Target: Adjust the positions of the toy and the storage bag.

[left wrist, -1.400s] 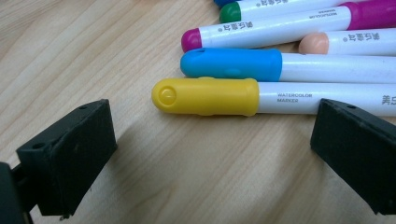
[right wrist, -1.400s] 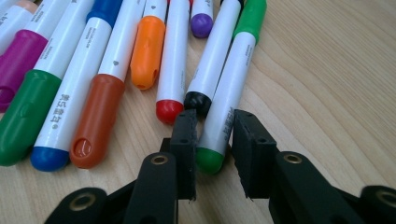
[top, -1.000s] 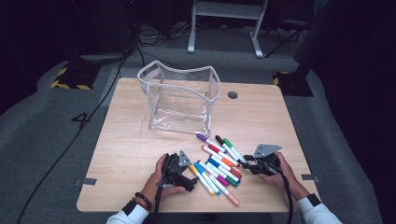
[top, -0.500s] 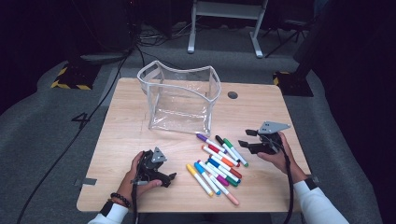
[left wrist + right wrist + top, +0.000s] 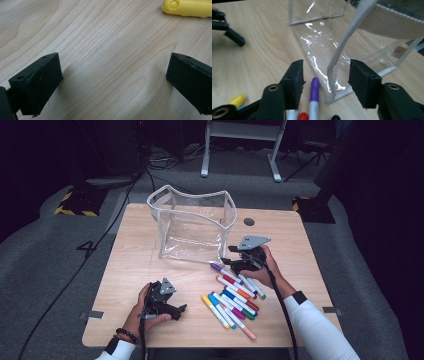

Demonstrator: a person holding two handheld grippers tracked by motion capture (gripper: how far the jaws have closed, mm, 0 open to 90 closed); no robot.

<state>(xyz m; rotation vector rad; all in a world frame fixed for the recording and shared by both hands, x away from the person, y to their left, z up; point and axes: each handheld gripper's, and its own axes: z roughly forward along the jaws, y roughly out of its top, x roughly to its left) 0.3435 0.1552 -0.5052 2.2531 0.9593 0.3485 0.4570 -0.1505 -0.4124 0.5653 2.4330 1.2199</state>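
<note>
— While the right gripper (image 5: 231, 261) hangs by the pouch, what's between its jaws?

— Nothing is pinched. From its own view the right gripper (image 5: 325, 77) has its jaws parted to a middling gap after closing in a little just now. The white-edged front corner of the pouch (image 5: 342, 55) stands in the gap, and the purple cap of one marker (image 5: 314, 86) lies on the desk just below it. The pads press on neither.

— And the left one?

— The left gripper (image 5: 172, 310) sits low near the desk's front-left corner, well apart from the pouch. In its own view the left gripper (image 5: 112, 82) has its jaws spread wide over bare wood, with one yellow cap (image 5: 187, 7) off at the top edge.

— How many pouches?

— One clear pouch (image 5: 192, 225), upright and open-topped, near the back edge, about the middle of the desk (image 5: 130, 245).

— And markers?

— One loose pile of markers (image 5: 235, 297) toward the front-right, just in front of the pouch's right corner. I count about ten; they overlap, so I can't be exact. One purple marker (image 5: 218, 268) lies nearest the pouch, one yellow-capped one at the pile's left.

— Anything else on the desk?

— One dark round hole (image 5: 249, 222) near the back edge, right of the pouch.
</note>
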